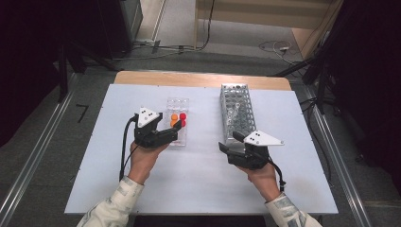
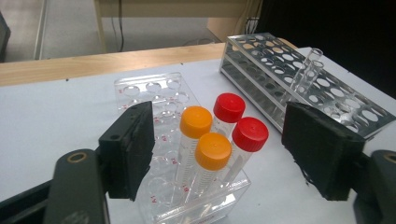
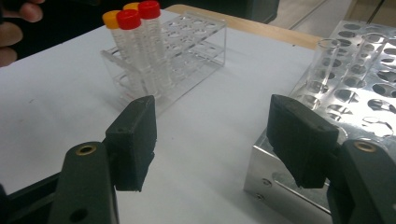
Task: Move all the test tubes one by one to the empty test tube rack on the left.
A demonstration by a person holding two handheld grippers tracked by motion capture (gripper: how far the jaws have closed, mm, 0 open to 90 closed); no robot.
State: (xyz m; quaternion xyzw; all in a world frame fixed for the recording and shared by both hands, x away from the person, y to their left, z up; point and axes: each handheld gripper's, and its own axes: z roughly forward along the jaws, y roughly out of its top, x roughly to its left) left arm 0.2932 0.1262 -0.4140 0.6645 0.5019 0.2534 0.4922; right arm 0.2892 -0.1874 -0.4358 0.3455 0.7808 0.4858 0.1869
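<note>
Four capped tubes [image 2: 217,140] upright, caps up; both hand-held grippers agape, empty.

Pale patterned sleeves were worn at both wrists, and each black gripper, left gripper [image 1: 176,126] and right gripper [image 1: 230,142], was topped with a grey three-cornered plate, trailed by a black cable, and fitted with chunky foam-padded jaws with brass-ringed pivots.
</note>
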